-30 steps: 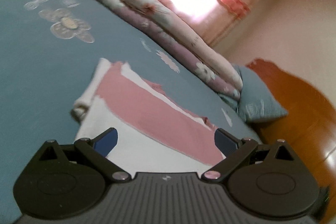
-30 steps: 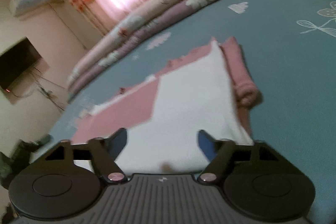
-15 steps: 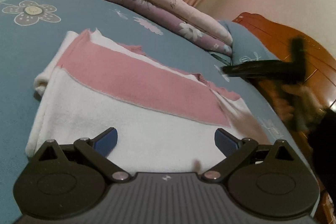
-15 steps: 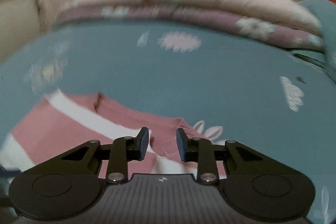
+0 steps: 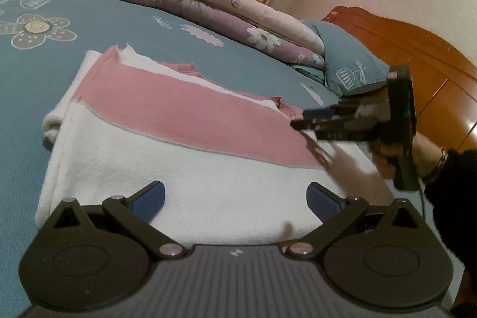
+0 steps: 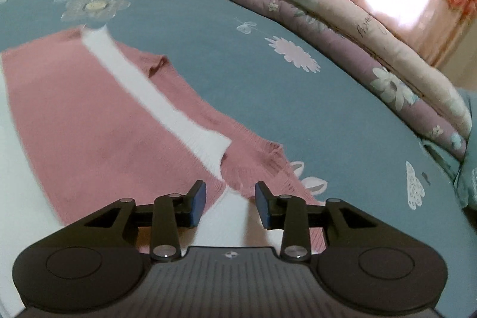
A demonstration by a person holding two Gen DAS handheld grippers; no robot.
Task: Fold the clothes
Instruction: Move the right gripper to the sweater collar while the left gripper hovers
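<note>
On the blue bed (image 5: 125,29), my right fingers (image 6: 230,203), just reopening, now straddle the sweater (image 6: 89,121) collar unclamped; left fingers (image 5: 235,200) stay wide apart.

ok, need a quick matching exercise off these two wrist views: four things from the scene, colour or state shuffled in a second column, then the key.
Column 1
1. garment
2. bedsheet
3. headboard
4. left tool

Column 2
A. orange-brown wood
B. jaws wide apart, nothing between the pads
C. pink and white, lying folded on the bed
D. blue-grey with printed flowers

Pairs: 1-C, 2-D, 3-A, 4-B
</note>
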